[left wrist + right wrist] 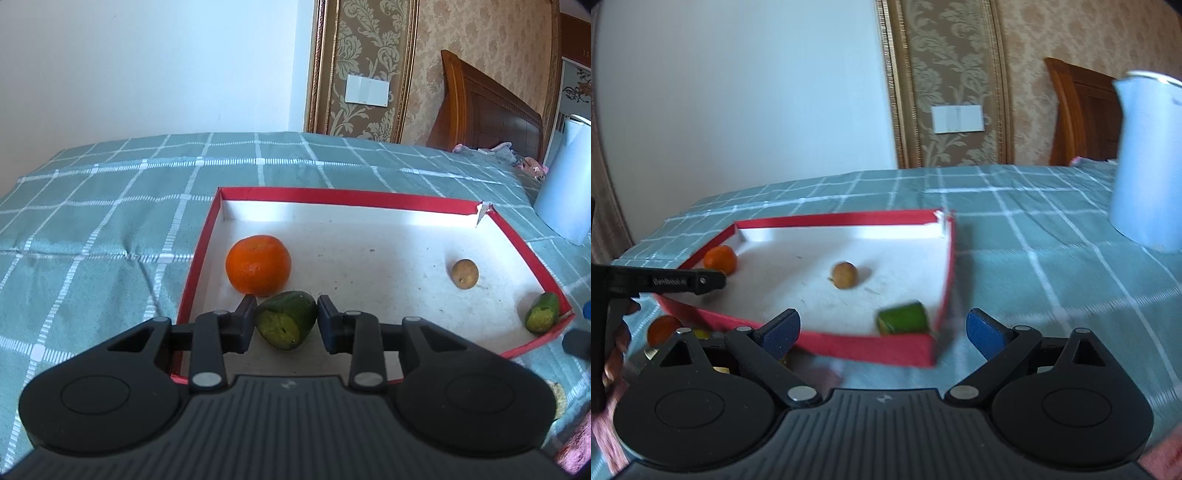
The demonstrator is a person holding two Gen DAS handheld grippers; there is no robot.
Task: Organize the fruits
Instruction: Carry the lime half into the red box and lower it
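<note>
A shallow red box (332, 194) with a white floor lies on the checked cloth. In it are an orange (258, 266), a small brown round fruit (464, 273) and a cut green fruit piece (542, 313) in the near right corner. My left gripper (286, 311) is shut on a second cut green fruit piece (284, 325), low over the box's near left part, just in front of the orange. My right gripper (882, 334) is open with nothing between its blue pads (984, 332). It hovers at the box's (849, 347) near right corner, just short of the green piece (903, 317).
A white kettle (1148, 158) stands on the cloth to the right of the box. A second orange (663, 328) lies outside the box at its near left. A hand holding the left gripper (683, 282) shows at the left edge. A wooden headboard and wall lie behind.
</note>
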